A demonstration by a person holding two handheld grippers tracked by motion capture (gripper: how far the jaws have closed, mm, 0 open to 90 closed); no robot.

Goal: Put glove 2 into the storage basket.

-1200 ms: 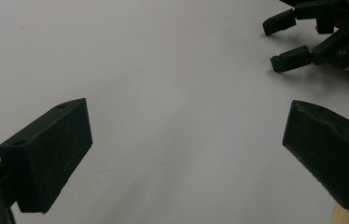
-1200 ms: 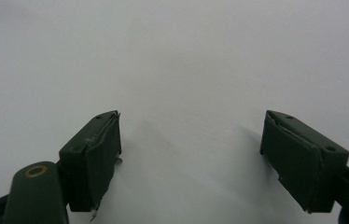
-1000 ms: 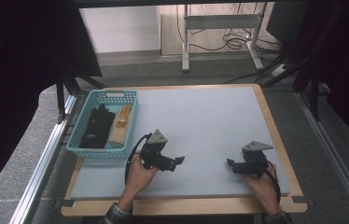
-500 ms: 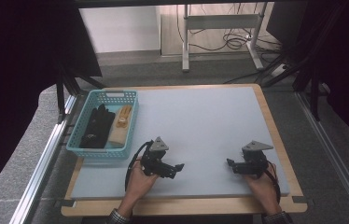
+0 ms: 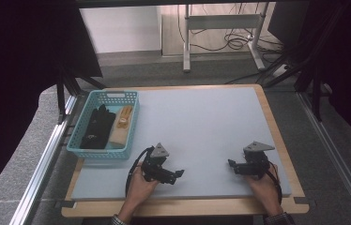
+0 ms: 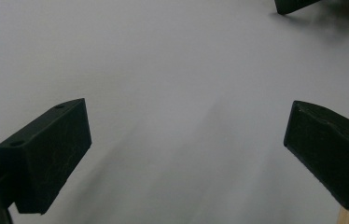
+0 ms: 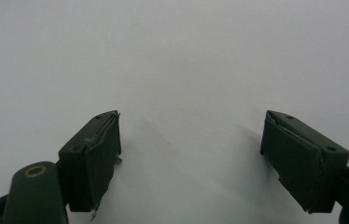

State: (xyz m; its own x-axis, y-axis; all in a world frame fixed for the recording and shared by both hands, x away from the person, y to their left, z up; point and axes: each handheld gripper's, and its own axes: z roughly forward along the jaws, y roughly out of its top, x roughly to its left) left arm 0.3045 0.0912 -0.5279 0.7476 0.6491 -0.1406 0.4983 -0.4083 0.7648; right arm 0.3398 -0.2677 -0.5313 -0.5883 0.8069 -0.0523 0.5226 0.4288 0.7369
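Since a second ago your left tongs (image 5: 179, 173) have swung right, away from the basket (image 5: 102, 152) at the desk's left edge; its black gloves (image 5: 97, 126) lie lengthwise, nearer your left hand. Both tongs gape wide, empty; right tongs (image 5: 230, 163) idle.

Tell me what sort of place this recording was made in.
Probably a lab or workshop set up for recording handling work. A grey mat on a wood-edged table is ringed by dark curtains, a metal frame with loose cables stands behind, and each hand holds camera-fitted tongs: left gripper, right gripper.
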